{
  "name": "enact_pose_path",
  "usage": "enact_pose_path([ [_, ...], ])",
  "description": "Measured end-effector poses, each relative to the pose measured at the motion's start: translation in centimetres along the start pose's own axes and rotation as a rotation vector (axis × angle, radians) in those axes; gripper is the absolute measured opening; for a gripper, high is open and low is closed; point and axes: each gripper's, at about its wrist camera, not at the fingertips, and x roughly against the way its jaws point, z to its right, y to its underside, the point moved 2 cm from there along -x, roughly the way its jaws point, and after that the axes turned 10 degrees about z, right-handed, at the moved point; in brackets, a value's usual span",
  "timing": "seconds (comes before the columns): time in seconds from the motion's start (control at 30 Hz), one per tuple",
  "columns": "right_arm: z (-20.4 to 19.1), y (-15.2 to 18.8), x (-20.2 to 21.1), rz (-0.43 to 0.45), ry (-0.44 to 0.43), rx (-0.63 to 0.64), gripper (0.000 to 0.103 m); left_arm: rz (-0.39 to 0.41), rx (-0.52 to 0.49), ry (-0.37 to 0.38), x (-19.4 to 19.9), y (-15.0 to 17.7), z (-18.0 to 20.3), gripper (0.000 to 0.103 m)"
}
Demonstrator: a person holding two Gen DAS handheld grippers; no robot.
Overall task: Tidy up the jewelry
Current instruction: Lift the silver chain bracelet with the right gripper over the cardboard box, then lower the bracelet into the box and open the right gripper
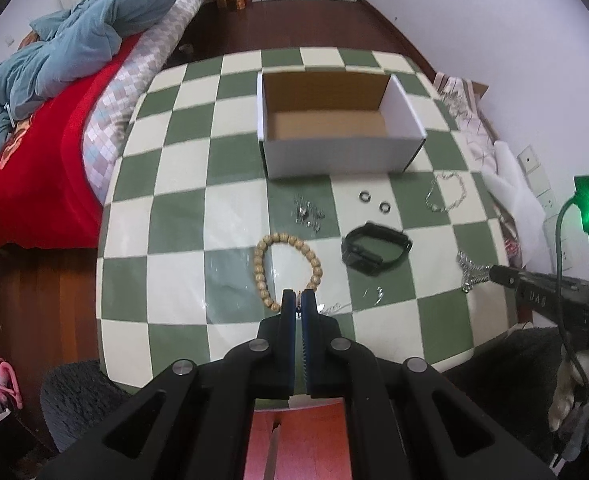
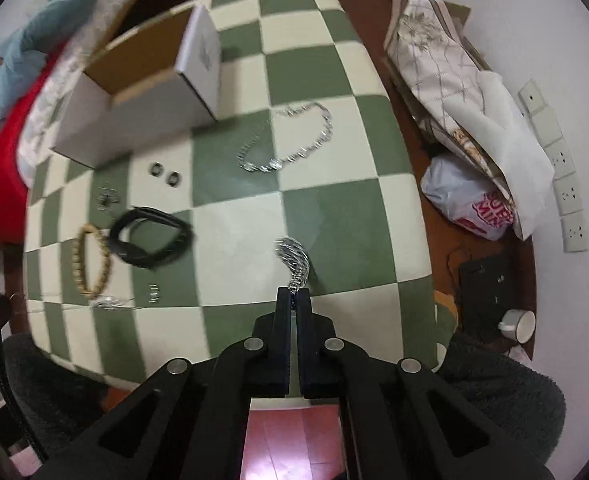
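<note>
An open white cardboard box [image 1: 334,152] [image 2: 134,120] stands empty on the checkered table [image 1: 182,200]. Jewelry lies in front of it: a wooden bead bracelet [image 1: 286,268] [image 2: 90,260], a black wristband [image 1: 374,252] [image 2: 150,240], two small rings [image 1: 374,200] [image 2: 165,174], a cluster of small silver pieces [image 1: 308,214], a silver chain necklace [image 1: 446,192] [image 2: 290,140]. My left gripper [image 1: 298,300] is shut over the bead bracelet's near edge, beside a thin silver chain [image 1: 334,308]. My right gripper [image 2: 293,294] is shut on a bunched silver chain [image 2: 292,256] [image 1: 470,274], lifting it.
A bed with red cover and blue quilt [image 1: 54,80] lies left of the table. Folded cloth and a plastic bag [image 2: 466,200] sit on the floor to the right, near wall sockets [image 2: 566,184]. A cup [image 2: 518,324] lies on the floor. Dark stools [image 1: 78,396] stand by the near edge.
</note>
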Motion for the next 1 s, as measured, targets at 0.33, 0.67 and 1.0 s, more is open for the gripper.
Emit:
enact_pose_path([
  [0.33, -2.7, -1.2, 5.3, 0.073, -0.093, 0.002, 0.001, 0.086, 0.008, 0.06, 4.1, -4.0, 0.1, 0.0],
  [0.67, -6.0, -5.7, 10.8, 0.18, -0.191, 0.016, 0.001, 0.198, -0.012, 0.095, 8.0, -10.0, 0.2, 0.0],
  [1.0, -10.5, -14.2, 11.9, 0.237, -0.196, 0.083, 0.001, 0.281, -0.051, 0.062, 7.4, -18.7, -0.2, 0.0],
])
